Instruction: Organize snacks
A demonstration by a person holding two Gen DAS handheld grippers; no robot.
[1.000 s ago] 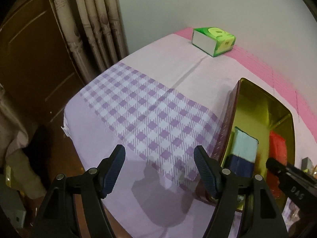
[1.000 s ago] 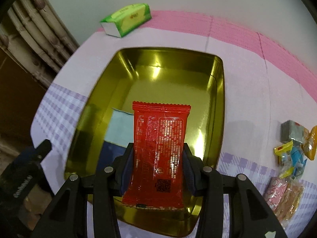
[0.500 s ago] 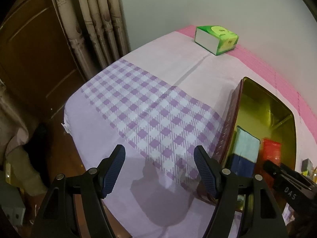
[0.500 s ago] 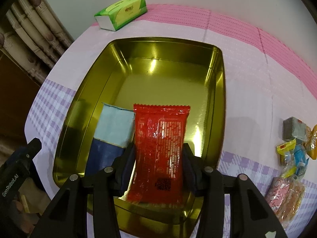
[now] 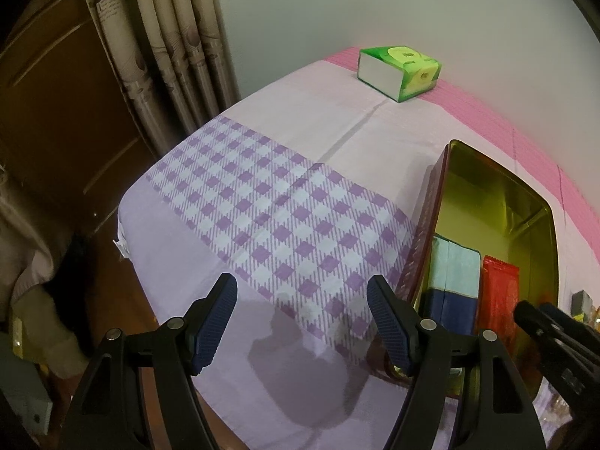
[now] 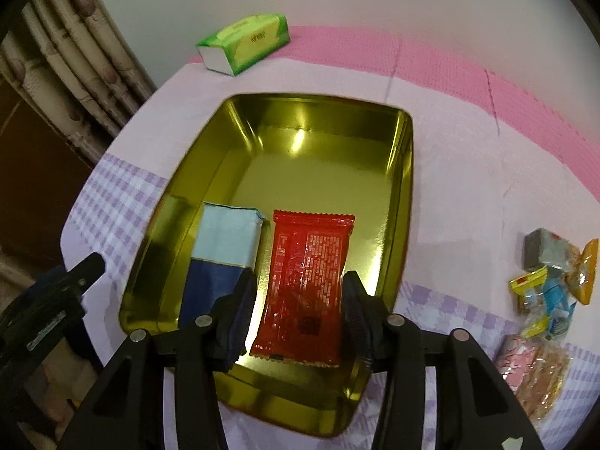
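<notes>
Snacks first: the big gold metal tin (image 6: 397, 202) sits open on the lilac checked tablecloth (image 5: 262, 217), and lying flat on its floor at the near end are a pale-blue-and-navy packet (image 6: 221, 258) and, just beside it, a red foil snack packet (image 6: 305, 281). More loose wrapped snacks (image 6: 551, 292) are heaped on the cloth, well apart to the tin's right. Green tissue box (image 6: 247, 43) at the far edge by the wall. Right gripper (image 6: 300, 311) hangs over the red packet, jaws just been opening, now standing either side of it with small gaps showing, not pinching. Left gripper (image 5: 302, 322) hovers over bare cloth beside the tin, jaws wide, nothing between them.
</notes>
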